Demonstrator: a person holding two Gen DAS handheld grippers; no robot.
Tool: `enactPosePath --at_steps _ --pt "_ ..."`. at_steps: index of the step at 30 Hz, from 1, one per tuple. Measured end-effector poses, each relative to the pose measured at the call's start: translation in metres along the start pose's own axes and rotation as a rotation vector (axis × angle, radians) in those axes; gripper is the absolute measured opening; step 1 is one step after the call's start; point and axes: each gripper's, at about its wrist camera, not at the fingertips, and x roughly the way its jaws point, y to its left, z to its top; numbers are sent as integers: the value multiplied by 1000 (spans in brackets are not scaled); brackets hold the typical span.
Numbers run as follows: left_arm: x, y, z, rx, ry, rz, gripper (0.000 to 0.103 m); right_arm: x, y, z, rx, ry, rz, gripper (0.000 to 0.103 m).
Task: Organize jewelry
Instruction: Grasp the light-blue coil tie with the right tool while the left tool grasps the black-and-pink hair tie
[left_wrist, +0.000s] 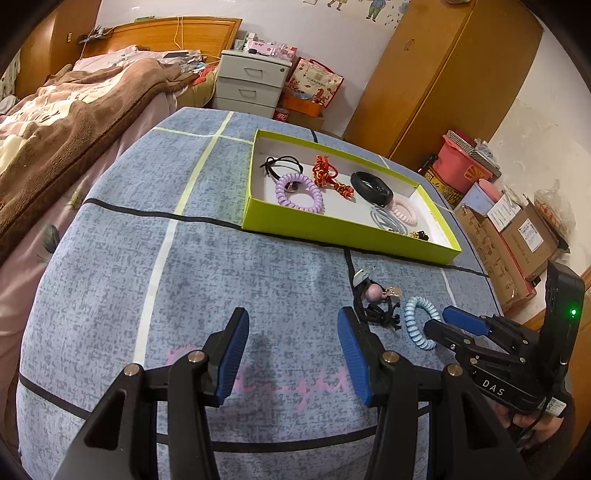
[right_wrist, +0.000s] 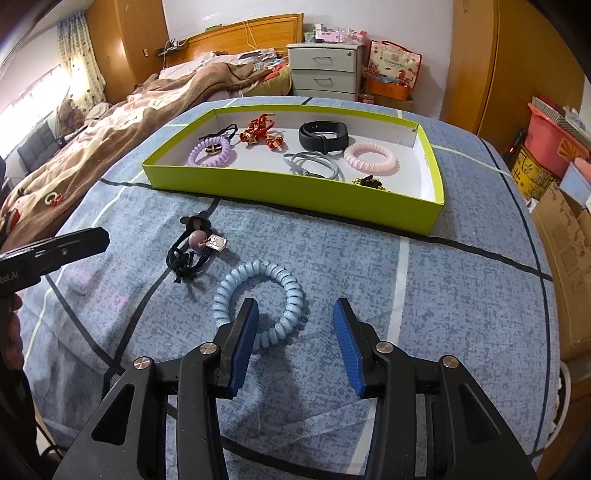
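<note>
A lime-green box (right_wrist: 295, 192) (left_wrist: 343, 234) lies on the blue patterned cloth and holds a purple coil tie (right_wrist: 208, 151), a red knot (right_wrist: 260, 133), a black band (right_wrist: 323, 138), a grey tie (right_wrist: 314, 166) and a pink coil tie (right_wrist: 371, 157). A light blue coil tie (right_wrist: 260, 299) (left_wrist: 419, 325) lies on the cloth just before my right gripper (right_wrist: 295, 343), which is open; its left finger overlaps the ring's near edge. A black tie with a pink bead (right_wrist: 195, 247) (left_wrist: 376, 299) lies to the left. My left gripper (left_wrist: 293, 358) is open and empty above the cloth.
A bed with a brown blanket (right_wrist: 129, 110) lies to the left. A white drawer unit (right_wrist: 325, 70) and a wooden wardrobe (left_wrist: 443, 74) stand behind. Cardboard boxes (left_wrist: 517, 236) and a pink bucket (right_wrist: 550, 129) sit off the right edge.
</note>
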Motion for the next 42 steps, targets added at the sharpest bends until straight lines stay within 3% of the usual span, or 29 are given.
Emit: enactPosePath --at_steps 2,8,26,42 --pt "1 0 0 4 5 0 52 0 2 -1 -11 -1 -34 25" --pt "6 -4 1 11 16 -14 52 -1 -4 -1 3 -2 -45 10" --pt "34 -47 20 128 54 -65 52 -22 -35 -1 146 -90 23 10" --pt "63 -64 27 195 84 1 52 -23 -45 -4 171 -96 60 10"
